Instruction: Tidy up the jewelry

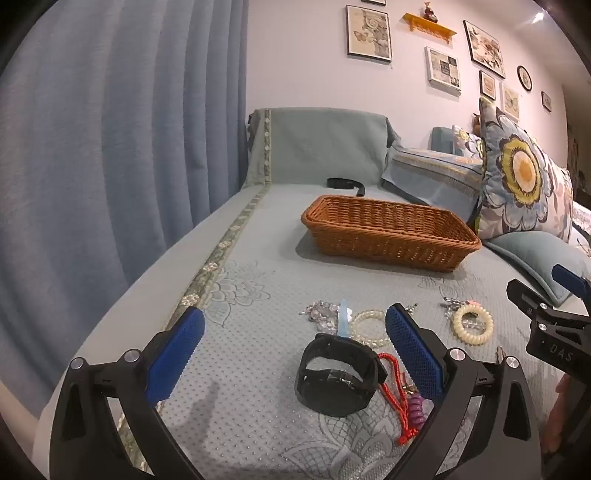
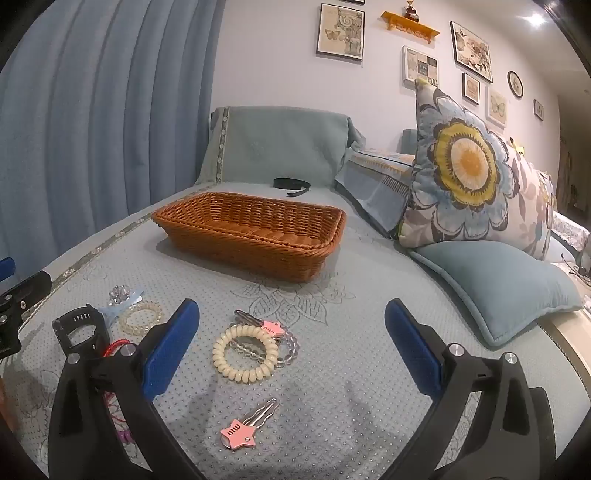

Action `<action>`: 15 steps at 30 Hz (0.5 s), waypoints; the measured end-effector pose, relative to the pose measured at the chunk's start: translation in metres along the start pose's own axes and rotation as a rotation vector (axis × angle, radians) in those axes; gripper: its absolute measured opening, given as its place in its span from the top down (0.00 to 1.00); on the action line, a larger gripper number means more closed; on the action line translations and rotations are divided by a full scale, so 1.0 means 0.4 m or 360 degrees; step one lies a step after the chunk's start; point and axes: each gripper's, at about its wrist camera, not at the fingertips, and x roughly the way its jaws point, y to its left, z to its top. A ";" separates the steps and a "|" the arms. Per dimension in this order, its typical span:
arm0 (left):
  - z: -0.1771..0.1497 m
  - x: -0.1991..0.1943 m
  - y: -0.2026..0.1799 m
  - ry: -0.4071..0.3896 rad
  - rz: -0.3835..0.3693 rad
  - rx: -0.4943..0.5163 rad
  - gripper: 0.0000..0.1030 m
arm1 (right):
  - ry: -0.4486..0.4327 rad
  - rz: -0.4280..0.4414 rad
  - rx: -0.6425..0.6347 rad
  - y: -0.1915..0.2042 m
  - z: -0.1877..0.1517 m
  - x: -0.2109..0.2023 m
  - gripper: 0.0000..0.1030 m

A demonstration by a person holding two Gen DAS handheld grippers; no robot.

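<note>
The near pink star hair clip (image 2: 239,432), lying on the sofa cover (image 2: 332,369) toward its front edge, bears cut-out letters that seem to read "miu". A second pink star clip (image 2: 272,328), farther in toward the middle of the cover, carries like lettering, too small to make out. In the left wrist view, the black body of the right gripper (image 1: 554,332) shows white letters "DAS" at the picture's right edge, where the word is cut off.

1. Soft, slightly dim indoor light with a cool bluish cast.
2. A ceiling lamp (image 2: 537,19) glares white, high above the wicker basket (image 2: 251,236).
3. Faint shadows fall in front of the basket.
4. Fisheye bending curves the curtain (image 1: 110,147); corners go black.
</note>
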 end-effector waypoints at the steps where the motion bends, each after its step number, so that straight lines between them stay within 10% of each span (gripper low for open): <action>1: 0.000 0.000 0.000 0.0000 0.0001 0.0003 0.07 | 0.0002 -0.0001 -0.0001 0.000 0.000 0.001 0.07; 15: -0.009 0.013 -0.019 0.0005 -0.0013 0.0001 0.07 | 0.0011 -0.0004 -0.0012 -0.001 -0.003 0.005 0.07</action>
